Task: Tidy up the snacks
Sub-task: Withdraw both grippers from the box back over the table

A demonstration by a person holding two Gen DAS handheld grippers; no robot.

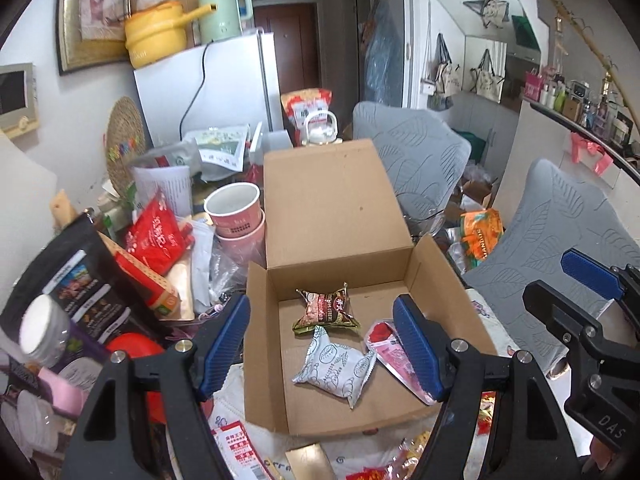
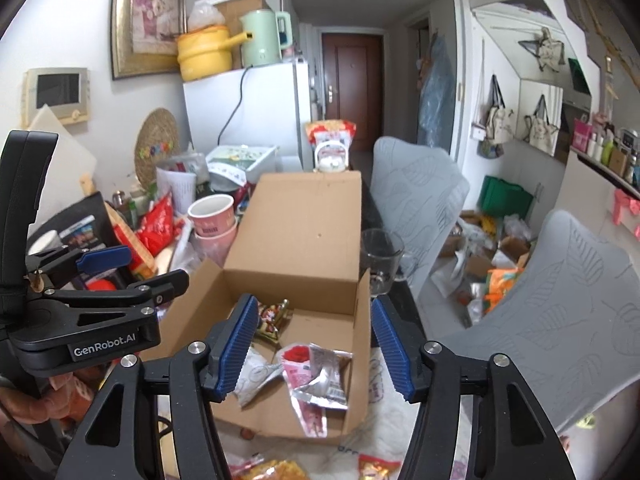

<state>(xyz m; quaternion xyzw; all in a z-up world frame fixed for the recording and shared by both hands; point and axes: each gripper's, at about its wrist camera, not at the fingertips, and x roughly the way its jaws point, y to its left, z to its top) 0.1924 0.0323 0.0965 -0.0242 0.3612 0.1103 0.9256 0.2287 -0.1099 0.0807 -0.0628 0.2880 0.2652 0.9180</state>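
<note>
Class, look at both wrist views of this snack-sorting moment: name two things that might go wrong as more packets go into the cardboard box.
1. The glass mug stands right beside the cardboard box; a swing by the right gripper, open and empty, might knock it over.
2. The stacked pink cups sit amid loose packets left of the box; the left gripper, also open, could topple them while reaching there.

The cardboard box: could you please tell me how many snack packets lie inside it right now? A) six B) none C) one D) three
D: the box holds a brown packet, a white packet and a pink packet, and nothing else.
</note>
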